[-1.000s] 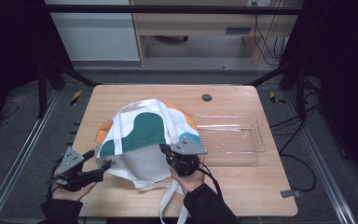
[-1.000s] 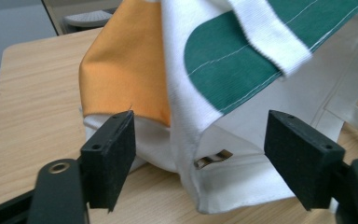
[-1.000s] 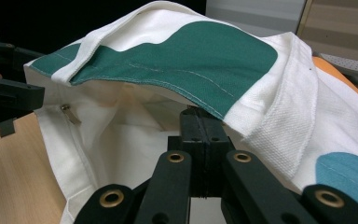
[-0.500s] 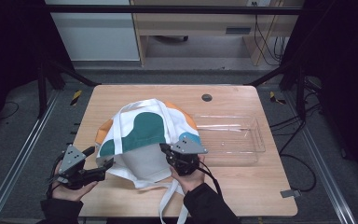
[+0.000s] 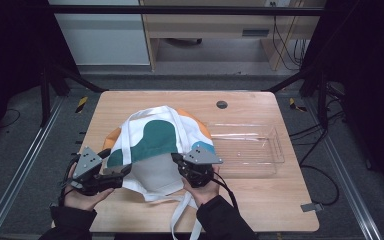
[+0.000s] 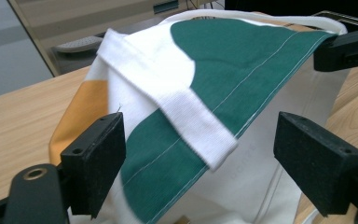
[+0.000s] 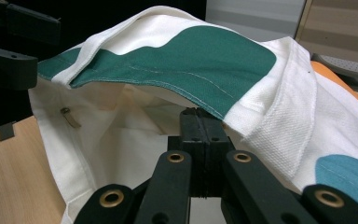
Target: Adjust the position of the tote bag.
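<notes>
A white tote bag (image 5: 155, 145) with green, orange and blue patches lies on the wooden table (image 5: 260, 200), its mouth toward me. My right gripper (image 5: 177, 160) is shut on the right side of the bag's upper rim (image 7: 191, 51) and holds that layer lifted, so the mouth gapes. In its own view the closed jaws of the right gripper (image 7: 200, 126) meet under the green edge. My left gripper (image 5: 122, 172) is at the bag's left corner. Its jaws have just been opening; the pads (image 6: 98, 158) stand wide apart, with the green rim and white strap (image 6: 242, 56) between them, not pressed.
A clear plastic tray (image 5: 275, 150) sits on the table to the right of the bag. A small dark hole (image 5: 222, 104) marks the far side of the tabletop. One white strap (image 5: 180, 220) hangs over the near edge between the person's forearms.
My left gripper has risen a little and shifted toward the bag's left corner, its jaws slightly wider. The right gripper and the lifted rim have stayed put.
</notes>
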The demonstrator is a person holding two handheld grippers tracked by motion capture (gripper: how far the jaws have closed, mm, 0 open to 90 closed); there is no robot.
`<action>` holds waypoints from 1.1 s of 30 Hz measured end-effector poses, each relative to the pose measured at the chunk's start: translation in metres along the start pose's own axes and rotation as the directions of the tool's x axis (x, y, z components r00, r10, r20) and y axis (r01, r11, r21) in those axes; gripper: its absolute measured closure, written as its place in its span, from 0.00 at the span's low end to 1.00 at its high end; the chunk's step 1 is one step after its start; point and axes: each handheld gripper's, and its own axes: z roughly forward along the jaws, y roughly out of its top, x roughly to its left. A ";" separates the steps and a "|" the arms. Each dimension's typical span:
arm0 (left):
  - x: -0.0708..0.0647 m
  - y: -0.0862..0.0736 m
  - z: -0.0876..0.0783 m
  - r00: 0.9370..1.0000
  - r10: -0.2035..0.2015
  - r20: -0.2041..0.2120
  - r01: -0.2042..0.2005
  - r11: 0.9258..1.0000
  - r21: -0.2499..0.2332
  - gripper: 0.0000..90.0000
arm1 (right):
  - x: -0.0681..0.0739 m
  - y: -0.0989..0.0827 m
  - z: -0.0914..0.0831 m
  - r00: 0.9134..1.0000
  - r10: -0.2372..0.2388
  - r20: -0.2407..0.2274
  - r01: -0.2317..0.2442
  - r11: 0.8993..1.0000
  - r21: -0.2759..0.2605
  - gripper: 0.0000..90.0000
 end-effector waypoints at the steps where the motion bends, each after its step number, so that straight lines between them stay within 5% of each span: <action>1: -0.003 0.003 0.003 1.000 0.007 0.005 -0.007 1.000 0.003 0.18 | 0.000 0.000 0.000 1.000 0.002 -0.001 -0.002 1.000 -0.001 1.00; 11: -0.012 0.014 0.017 1.000 0.022 0.023 -0.022 1.000 0.007 0.20 | -0.001 0.000 0.001 1.000 -0.005 -0.001 0.005 1.000 -0.003 1.00; 33: -0.030 0.016 0.048 0.992 0.123 0.025 -0.125 0.989 0.074 0.25 | -0.001 0.002 0.001 1.000 -0.008 -0.005 0.008 1.000 -0.004 1.00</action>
